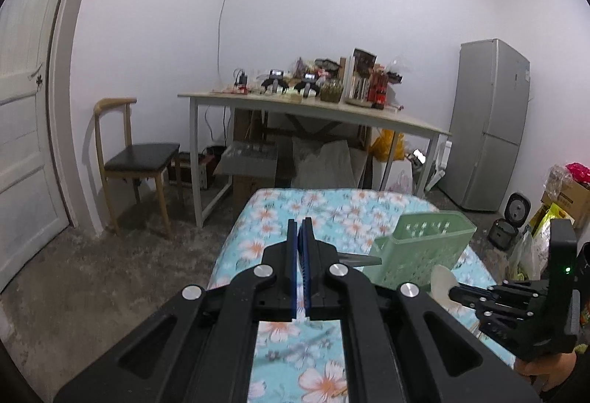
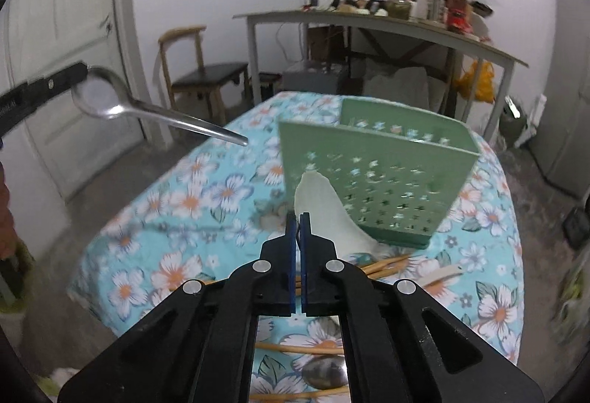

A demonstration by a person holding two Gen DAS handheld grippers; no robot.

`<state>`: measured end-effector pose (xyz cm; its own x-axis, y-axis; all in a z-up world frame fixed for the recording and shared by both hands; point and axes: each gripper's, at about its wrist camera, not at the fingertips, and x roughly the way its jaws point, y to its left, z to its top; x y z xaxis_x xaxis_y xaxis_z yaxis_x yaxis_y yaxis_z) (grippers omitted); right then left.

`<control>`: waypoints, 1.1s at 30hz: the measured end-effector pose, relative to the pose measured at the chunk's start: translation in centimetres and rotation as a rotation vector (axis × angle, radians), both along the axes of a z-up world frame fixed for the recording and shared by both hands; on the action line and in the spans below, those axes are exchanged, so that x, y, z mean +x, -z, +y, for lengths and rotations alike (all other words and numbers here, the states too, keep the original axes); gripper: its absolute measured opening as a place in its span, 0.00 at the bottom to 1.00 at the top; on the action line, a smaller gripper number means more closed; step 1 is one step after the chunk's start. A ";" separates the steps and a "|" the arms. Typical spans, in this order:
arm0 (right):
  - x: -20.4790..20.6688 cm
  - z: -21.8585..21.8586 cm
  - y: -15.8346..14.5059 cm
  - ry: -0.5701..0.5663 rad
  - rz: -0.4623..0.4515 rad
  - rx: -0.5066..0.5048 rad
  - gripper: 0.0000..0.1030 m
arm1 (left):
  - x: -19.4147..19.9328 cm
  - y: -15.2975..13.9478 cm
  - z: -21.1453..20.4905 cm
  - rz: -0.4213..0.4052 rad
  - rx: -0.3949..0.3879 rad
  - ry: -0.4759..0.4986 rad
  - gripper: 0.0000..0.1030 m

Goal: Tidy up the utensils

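Observation:
My left gripper [image 1: 300, 223] is shut on a metal spoon [image 2: 110, 100], pinching its bowl, and it shows at the left edge of the right wrist view [image 2: 79, 71]. The handle points toward a green perforated utensil basket [image 2: 379, 181] standing on the floral tablecloth [image 2: 177, 204]. My right gripper [image 2: 298, 218] is shut on a white ceramic spoon [image 2: 320, 200], held up in front of the basket. In the left wrist view, the right gripper [image 1: 455, 292] with the white spoon [image 1: 440, 279] sits just right of the basket [image 1: 420, 248]. Wooden chopsticks [image 2: 383, 264] and another metal spoon [image 2: 324, 371] lie under the right gripper.
A second white utensil [image 2: 442, 274] lies near the basket's base. Beyond the small table are a wooden chair [image 1: 136, 159], a cluttered desk [image 1: 313, 108], a grey fridge [image 1: 490, 122], a white door [image 1: 25, 130] and bags on the floor at the right.

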<state>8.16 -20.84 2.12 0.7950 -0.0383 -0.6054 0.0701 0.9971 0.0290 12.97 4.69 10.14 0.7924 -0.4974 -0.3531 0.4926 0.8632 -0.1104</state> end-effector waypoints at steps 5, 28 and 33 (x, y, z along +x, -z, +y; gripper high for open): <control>-2.2 -2.0 -1.9 0.022 -0.055 0.116 0.00 | 0.0 -2.4 -1.2 -0.065 -0.001 0.012 0.02; -7.9 -7.2 -6.2 0.052 -0.281 0.216 0.00 | 4.6 -1.2 -13.6 -0.088 0.343 0.108 0.00; -8.9 -8.6 -6.0 0.068 -0.306 0.252 0.00 | 4.6 -0.9 -15.8 -0.063 0.361 0.137 0.00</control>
<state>-0.78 -29.45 8.09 0.9408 0.0230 -0.3383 0.0854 0.9495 0.3020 17.59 -11.16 11.08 0.7532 -0.4524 -0.4775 0.6019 0.7668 0.2229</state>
